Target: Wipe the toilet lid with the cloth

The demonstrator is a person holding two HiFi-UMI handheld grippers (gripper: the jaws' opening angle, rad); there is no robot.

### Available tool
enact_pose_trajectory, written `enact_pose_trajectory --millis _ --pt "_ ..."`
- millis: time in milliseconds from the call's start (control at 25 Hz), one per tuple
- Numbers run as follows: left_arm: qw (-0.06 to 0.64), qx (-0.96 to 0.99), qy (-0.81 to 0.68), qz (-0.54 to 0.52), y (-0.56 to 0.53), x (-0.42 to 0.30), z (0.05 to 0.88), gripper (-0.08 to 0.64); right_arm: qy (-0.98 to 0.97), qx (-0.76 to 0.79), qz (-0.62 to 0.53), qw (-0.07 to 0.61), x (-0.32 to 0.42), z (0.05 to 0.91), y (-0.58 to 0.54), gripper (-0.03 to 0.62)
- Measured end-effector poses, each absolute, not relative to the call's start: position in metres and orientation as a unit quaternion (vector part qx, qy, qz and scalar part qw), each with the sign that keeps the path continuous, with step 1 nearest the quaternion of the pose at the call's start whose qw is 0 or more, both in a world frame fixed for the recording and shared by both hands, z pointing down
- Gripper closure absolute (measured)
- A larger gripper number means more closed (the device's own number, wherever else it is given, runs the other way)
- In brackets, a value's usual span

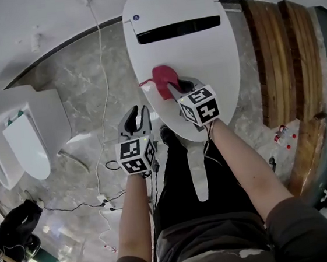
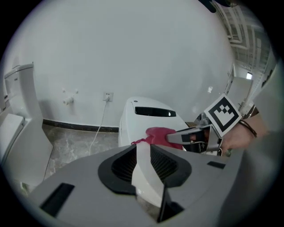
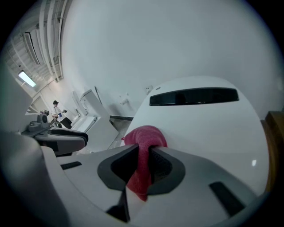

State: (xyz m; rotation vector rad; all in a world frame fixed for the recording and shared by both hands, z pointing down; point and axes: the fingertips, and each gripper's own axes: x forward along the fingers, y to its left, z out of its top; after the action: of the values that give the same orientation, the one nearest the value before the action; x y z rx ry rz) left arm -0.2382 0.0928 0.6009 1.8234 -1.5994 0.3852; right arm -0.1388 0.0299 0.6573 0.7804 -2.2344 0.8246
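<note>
The cloth [image 1: 163, 77] is clamped by the right tool [image 1: 177, 89] on the toilet lid [image 1: 202, 58], the left tool [image 1: 136, 120] parted and empty; wiping is judged mostly undone.

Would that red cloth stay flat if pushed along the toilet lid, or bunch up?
Probably floppy: the cloth hangs limp through the right gripper and bulges ahead of it. It looks light, so it would likely bunch or fold when pushed. The toilet lid looks glossy, so it should slide easily.

Grey left hand-held gripper [image 1: 137, 116] and right hand-held gripper [image 1: 177, 88] bear black-and-white marker cubes [image 1: 136, 155]; black trousers [image 1: 181, 184], dark sleeves [image 1: 304, 229].
</note>
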Motion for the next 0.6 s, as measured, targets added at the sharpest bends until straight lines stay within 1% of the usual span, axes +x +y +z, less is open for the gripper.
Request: enact_pose_trajectory --millis 320,600 --pt "0.325 0.733 -0.575 0.163 0.057 -0.143 0.596 0.449 -0.815 0.366 0.337 0.296 -0.018 0.659 -0.005 0.543" --pt "0.326 0.753 -0.543 0.175 0.042 -0.032 0.599 0.449 -0.784 0.413 0.361 0.290 0.111 0.668 -0.015 0.543"
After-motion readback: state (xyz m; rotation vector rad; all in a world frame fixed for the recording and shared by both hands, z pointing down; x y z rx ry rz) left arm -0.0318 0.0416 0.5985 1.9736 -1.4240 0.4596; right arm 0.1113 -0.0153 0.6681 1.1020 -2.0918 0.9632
